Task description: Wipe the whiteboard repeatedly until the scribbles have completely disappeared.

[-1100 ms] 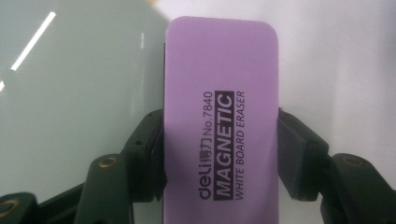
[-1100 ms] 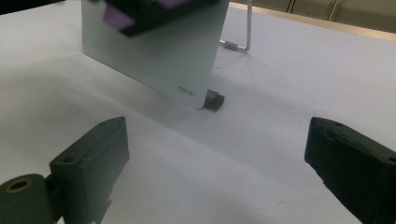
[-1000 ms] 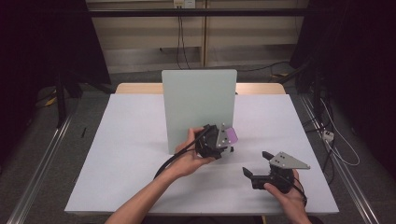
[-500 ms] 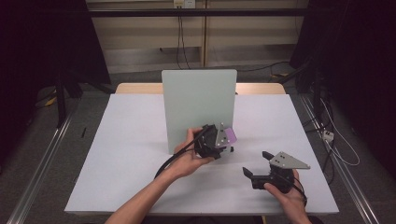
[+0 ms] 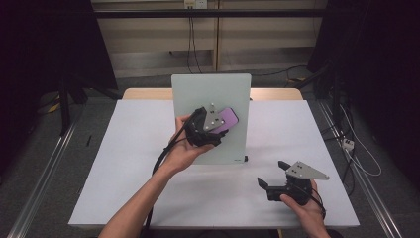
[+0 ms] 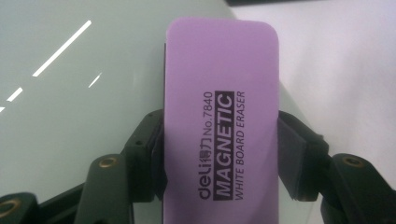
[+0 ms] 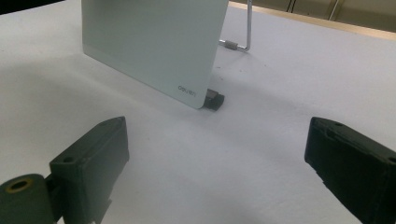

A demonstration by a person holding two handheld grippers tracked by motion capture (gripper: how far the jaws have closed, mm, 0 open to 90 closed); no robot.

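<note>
Your left tongs (image 5: 218, 130) are clamped on one purple eraser (image 5: 225, 119), a flat rounded rectangle with a soft matte face. In the left gripper view the eraser (image 6: 222, 121) stands lengthwise between the two black jaws, each jaw pressing a long edge, and its printed face reads "MAGNETIC WHITE BOARD ERASER". The far end of the eraser reaches well past the jaw tips. Directly behind the tongs and the eraser stands one whiteboard (image 5: 210, 94), a smooth, glossy, pale panel with rounded corners, upright on the desk (image 5: 124, 163). The eraser lies against the board's face or just off it; contact cannot be confirmed. Your left hand (image 5: 184, 148) grips the tool from below, with one black cable trailing down along the forearm.

Your right tongs (image 5: 270, 174) rest low on the desk, well apart from the board and to the right of your left tongs, with the jaws spread wide and nothing between them. In the right gripper view the two blocky black jaws frame bare white desk surface, and ahead of them you see the board's lower corner (image 7: 187, 88), one small dark foot (image 7: 215, 99) and one thin metal support rod (image 7: 247, 28).
</note>
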